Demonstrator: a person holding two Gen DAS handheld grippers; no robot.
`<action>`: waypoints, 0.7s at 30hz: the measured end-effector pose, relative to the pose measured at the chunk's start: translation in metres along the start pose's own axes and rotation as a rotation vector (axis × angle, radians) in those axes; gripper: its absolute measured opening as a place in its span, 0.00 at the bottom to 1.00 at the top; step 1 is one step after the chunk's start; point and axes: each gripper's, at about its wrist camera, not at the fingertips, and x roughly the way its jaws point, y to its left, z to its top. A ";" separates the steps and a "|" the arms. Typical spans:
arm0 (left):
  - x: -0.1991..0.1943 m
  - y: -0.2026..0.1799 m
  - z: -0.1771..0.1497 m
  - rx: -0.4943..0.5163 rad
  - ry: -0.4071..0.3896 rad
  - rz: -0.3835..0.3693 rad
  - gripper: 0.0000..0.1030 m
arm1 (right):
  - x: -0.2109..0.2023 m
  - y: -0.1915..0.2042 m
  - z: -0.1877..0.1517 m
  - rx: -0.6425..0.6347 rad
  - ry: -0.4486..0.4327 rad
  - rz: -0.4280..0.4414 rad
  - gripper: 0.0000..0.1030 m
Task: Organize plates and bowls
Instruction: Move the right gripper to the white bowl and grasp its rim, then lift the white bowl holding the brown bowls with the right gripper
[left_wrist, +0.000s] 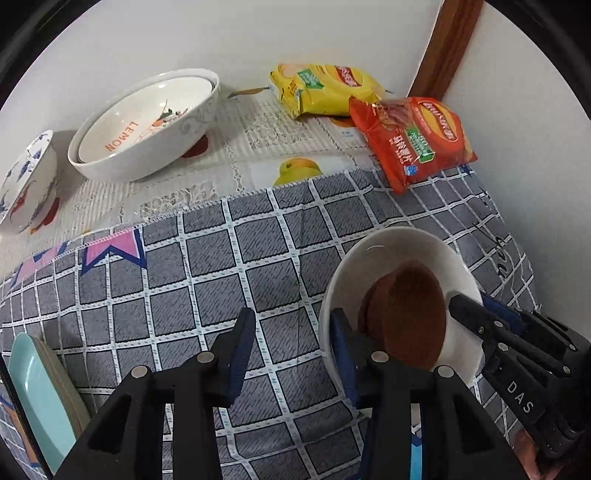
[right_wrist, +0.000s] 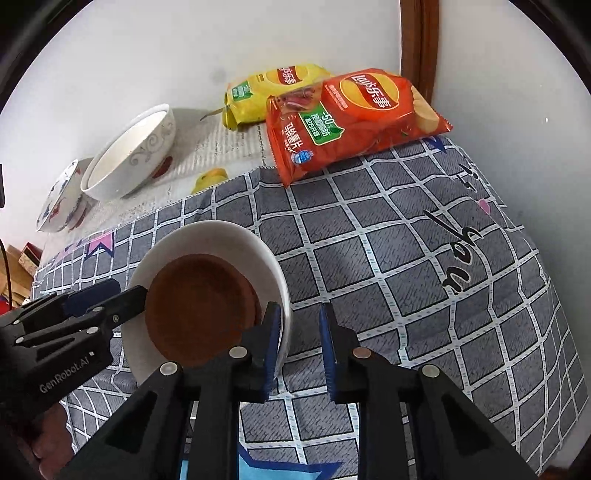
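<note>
The white bowl (left_wrist: 399, 254) sits on the grey checked cloth (left_wrist: 229, 266) at about 4 o'clock in the left wrist view, with a brown dish (left_wrist: 410, 317) tilted inside it. The left tool (left_wrist: 291, 347) is released, its fingers spread wide: one blue-padded finger (left_wrist: 341, 354) stands just outside the bowl's near rim, the other over bare cloth. The right tool (right_wrist: 299, 347) is also released, its left finger at the bowl's (right_wrist: 207, 236) rim at 6 o'clock in its own view, the other finger clear over the cloth; whether either pad touches the rim cannot be told. Each tool shows in the other's camera, reaching toward the brown dish (right_wrist: 201, 306) from the side. At 10 o'clock in the left view a large bowl marked LEMON (left_wrist: 147, 125) rests on the surface, a blue-patterned bowl (left_wrist: 27, 181) just beside it at 9. A yellow chip bag (left_wrist: 321, 88) and a red chip bag (left_wrist: 413, 144) lie at 1 o'clock, near the wall. A pale teal plate (left_wrist: 37, 395) stands on edge at 8 o'clock.
</note>
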 end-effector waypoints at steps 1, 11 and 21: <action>0.001 -0.001 -0.001 0.001 0.000 0.003 0.38 | 0.002 -0.001 0.000 0.003 0.006 -0.003 0.21; 0.015 -0.002 -0.003 0.013 -0.003 0.012 0.38 | 0.013 -0.002 0.001 0.008 0.030 -0.006 0.28; 0.023 -0.004 -0.005 0.016 -0.005 -0.003 0.38 | 0.016 0.000 -0.002 0.021 0.013 0.001 0.29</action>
